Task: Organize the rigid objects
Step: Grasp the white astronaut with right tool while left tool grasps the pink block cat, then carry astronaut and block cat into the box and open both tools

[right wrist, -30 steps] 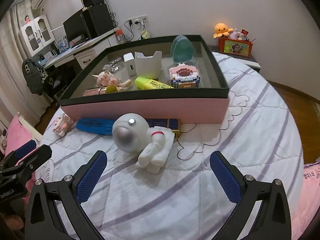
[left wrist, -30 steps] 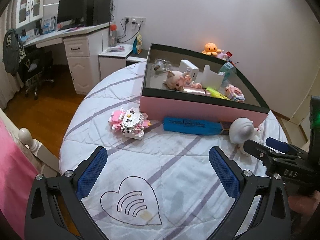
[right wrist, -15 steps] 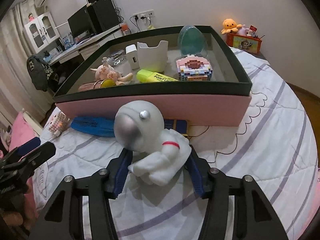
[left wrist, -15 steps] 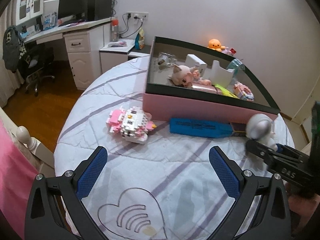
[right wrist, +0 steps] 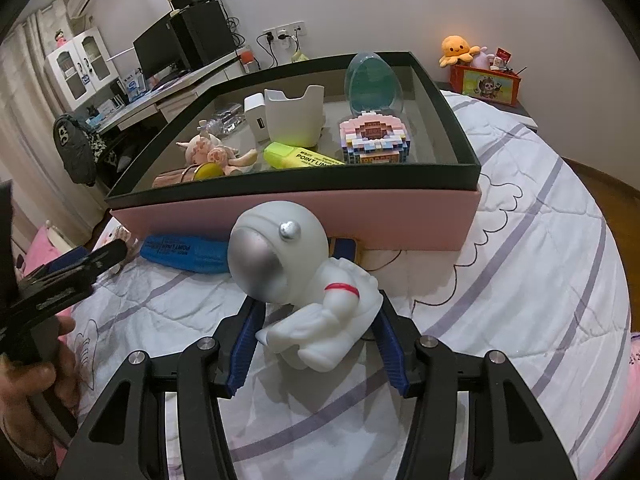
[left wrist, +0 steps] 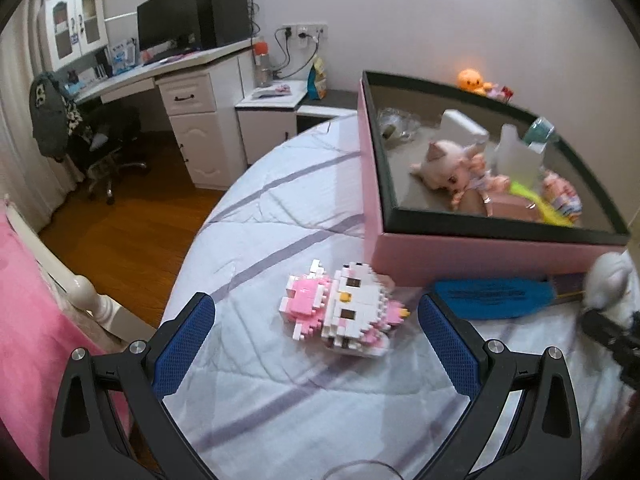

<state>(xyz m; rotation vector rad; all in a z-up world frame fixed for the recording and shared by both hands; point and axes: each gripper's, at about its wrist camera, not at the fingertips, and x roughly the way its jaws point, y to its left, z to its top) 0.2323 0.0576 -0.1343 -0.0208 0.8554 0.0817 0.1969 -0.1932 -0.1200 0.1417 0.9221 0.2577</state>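
Blue marker [right wrist: 185, 251] partly hidden behind astronaut figure [right wrist: 296, 276]; pink box [right wrist: 304, 216] contents blurred in left view. Right claw [right wrist: 316, 354] clamped on astronaut's body, just before box wall. Left claw [left wrist: 316, 344] fingers spread wide — hovering low over block cat [left wrist: 344, 308] on bed [right wrist: 540, 240].

Yellow highlighter [right wrist: 298, 157] in box — "POINT LINER". Blue highlighter [right wrist: 185, 251] on bedspread — "POINT LINER", upside down.

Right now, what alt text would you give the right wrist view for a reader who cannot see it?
The right gripper is shut on a white astronaut figure above a striped quilt. Behind it stands a pink box holding toys and a yellow highlighter; a blue marker lies outside, against its front wall.
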